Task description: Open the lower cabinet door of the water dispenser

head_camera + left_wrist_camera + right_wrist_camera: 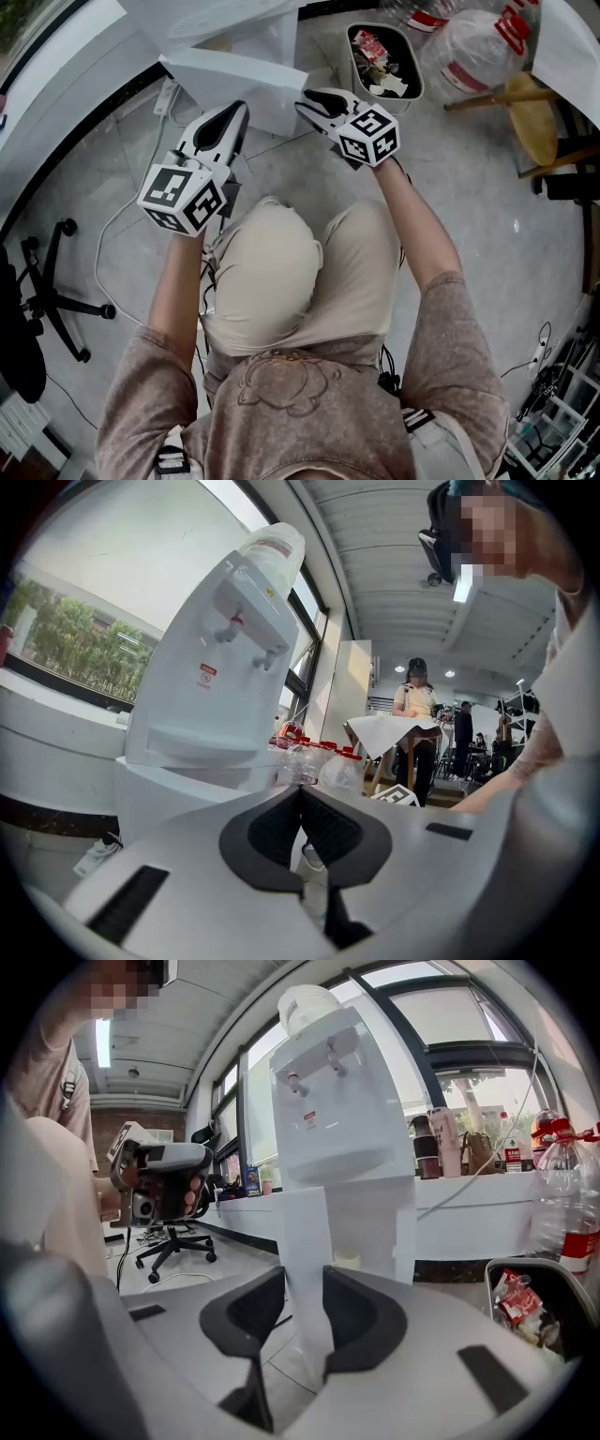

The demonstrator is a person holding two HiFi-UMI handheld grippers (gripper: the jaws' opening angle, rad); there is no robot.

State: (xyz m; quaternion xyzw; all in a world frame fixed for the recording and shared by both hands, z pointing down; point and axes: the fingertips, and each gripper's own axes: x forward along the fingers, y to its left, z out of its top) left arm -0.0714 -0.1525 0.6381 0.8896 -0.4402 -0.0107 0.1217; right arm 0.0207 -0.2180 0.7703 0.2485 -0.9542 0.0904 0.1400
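The white water dispenser [216, 658] stands against the window wall, its taps above and its cabinet below. The lower cabinet door [239, 84] stands swung out from the body. In the right gripper view the door's free edge [305, 1241] runs upright between the pads, and a small pale cup shows inside the cabinet behind it. My right gripper [305, 101] is shut on that edge. My left gripper [239, 111] hangs just left of the door, apart from it, its jaws [300, 794] shut with nothing between them.
A bin [384, 58] full of rubbish stands right of the dispenser, with large water bottles [469, 47] and a wooden stool [530, 108] beyond it. A black office chair [47, 300] is at the left and a white cable [112, 225] lies on the floor. People stand far off [415, 724].
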